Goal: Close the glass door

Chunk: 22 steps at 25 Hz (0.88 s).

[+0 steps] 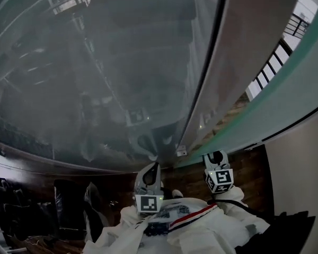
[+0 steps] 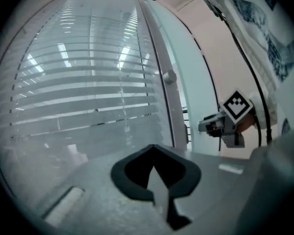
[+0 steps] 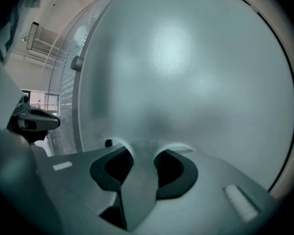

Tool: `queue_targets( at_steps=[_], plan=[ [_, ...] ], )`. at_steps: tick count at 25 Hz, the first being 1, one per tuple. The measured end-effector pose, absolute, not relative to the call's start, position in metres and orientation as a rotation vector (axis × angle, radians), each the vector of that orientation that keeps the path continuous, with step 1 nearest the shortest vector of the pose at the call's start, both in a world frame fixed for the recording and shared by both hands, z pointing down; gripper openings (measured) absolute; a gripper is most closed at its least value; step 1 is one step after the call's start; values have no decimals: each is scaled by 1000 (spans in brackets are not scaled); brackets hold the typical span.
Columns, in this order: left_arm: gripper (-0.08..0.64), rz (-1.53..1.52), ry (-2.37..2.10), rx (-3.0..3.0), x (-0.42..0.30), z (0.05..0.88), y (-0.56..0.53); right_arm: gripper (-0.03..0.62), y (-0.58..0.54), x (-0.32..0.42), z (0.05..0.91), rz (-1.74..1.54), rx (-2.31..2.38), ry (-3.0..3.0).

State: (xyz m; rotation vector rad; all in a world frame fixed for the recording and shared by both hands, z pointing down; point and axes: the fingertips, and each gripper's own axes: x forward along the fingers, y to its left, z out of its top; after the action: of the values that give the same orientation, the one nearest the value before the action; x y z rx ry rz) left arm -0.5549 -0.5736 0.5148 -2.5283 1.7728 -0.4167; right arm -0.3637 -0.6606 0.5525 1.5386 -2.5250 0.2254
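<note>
My left tool, tips pressed together and empty, faces white slatted blinds behind glass. My right tool, half-spread and empty, points at the pale frosted glass door.

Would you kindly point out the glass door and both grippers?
glass door (image 3: 196, 72), right gripper view, on its frosted pane.
left gripper (image 2: 154, 148), left gripper view, between its fingertips.
right gripper (image 3: 143, 152), right gripper view, between its fingertips.

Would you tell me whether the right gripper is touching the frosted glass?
Cannot tell. In the right gripper view, the right gripper sits very near the frosted glass, with no plain contact or gap.
</note>
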Motion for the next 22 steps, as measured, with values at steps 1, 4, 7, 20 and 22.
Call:
queue_targets(
  at_steps=[1, 4, 7, 20, 22],
  plan=[
    [2, -421, 1748, -2539, -555, 513, -579, 129, -665, -362, 552, 229, 1545, -2520],
    [2, -409, 1682, -2562, -555, 508, -588, 129, -674, -361, 550, 231, 1565, -2502],
    [2, -426, 1633, -2599, -554, 508, -586, 129, -678, -362, 550, 224, 1580, -2489],
    [2, -419, 1587, -2642, -552, 503, -589, 129, -698, -364, 544, 237, 1592, -2478],
    [2, -439, 1585, -2637, -552, 502, -589, 129, -702, -365, 538, 254, 1616, -2465]
  ],
)
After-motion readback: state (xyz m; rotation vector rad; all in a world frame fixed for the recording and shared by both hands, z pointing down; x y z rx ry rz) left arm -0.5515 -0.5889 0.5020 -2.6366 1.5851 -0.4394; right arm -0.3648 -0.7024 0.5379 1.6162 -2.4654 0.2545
